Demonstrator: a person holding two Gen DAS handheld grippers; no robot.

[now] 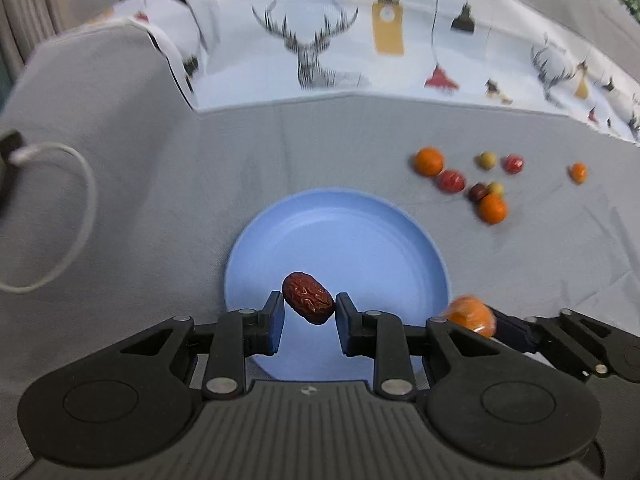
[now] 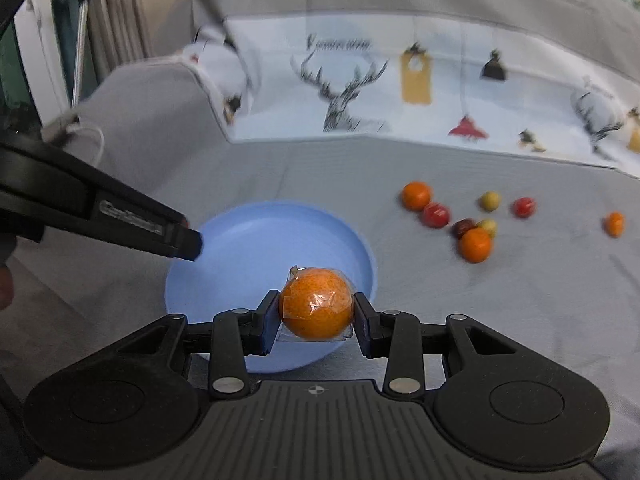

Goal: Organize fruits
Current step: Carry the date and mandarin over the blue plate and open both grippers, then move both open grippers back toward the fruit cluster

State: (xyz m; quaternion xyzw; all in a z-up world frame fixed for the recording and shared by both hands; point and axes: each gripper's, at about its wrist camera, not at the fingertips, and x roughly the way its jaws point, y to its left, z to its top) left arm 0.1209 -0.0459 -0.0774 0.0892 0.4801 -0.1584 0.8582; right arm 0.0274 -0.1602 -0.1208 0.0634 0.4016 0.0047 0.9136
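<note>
Loose fruits (image 1: 472, 184) right of the plate (image 1: 360, 216) (well apart)

A home room: grey tablecloth (image 1: 120, 200), deer-print cloth (image 1: 320, 48), pleated curtain (image 2: 116, 12).

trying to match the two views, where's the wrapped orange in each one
Left wrist view: the wrapped orange is at the lower right, blurred, beside the blue plate's right rim.
Right wrist view: the wrapped orange sits centre, between the right gripper's fingers, over the plate's near edge.
Shared landmark: the blue plate.
</note>
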